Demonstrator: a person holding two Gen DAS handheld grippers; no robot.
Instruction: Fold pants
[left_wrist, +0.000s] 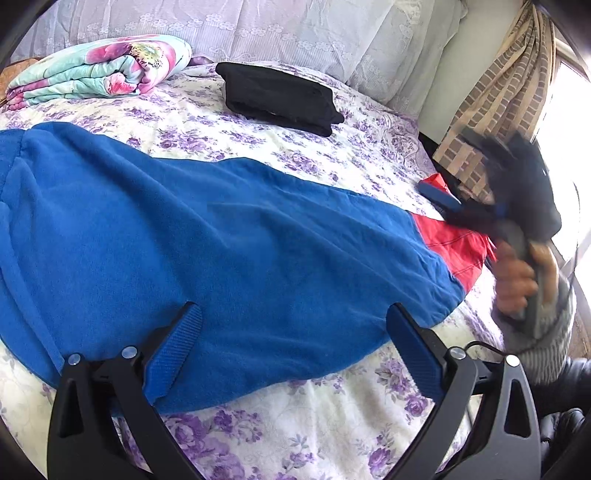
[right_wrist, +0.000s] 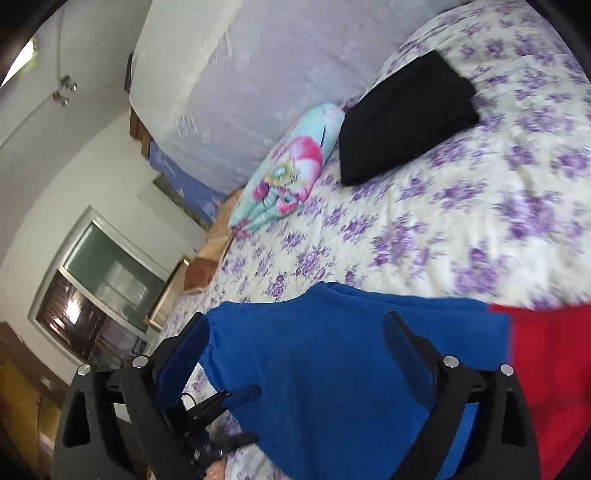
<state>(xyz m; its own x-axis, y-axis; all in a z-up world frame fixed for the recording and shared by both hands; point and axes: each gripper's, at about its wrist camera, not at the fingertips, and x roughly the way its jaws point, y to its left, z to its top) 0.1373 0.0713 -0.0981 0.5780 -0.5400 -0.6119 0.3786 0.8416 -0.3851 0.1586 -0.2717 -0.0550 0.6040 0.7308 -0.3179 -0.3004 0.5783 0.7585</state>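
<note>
Left gripper (left_wrist: 291, 325) is hovering nearest the lens, jaws spread wide, nothing pinched, blue pads sitting over the near edge of the pants (left_wrist: 207, 236); contact with the cloth can't be told. Pants are lying flat across the bed (left_wrist: 280, 424), blue fleece-looking fabric with a red part (left_wrist: 450, 240) at the far right end. Judging by the soft wrinkles, they're going to handle as light, limp and floppy, not slippery, nothing fragile; a pinch on one edge or corner is looking best, since a mid-panel grab would just bunch it. Right gripper (right_wrist: 295, 332) is also standing fully spread, holding nothing, with the blue cloth lying under and between its fingers and the red part just beside them. In the left view it's showing blurred at the red end, gripped by a hand (left_wrist: 517, 280). Folded black garment (left_wrist: 280, 98) and floral blanket (left_wrist: 99, 70) are sitting well apart, further back.
</note>
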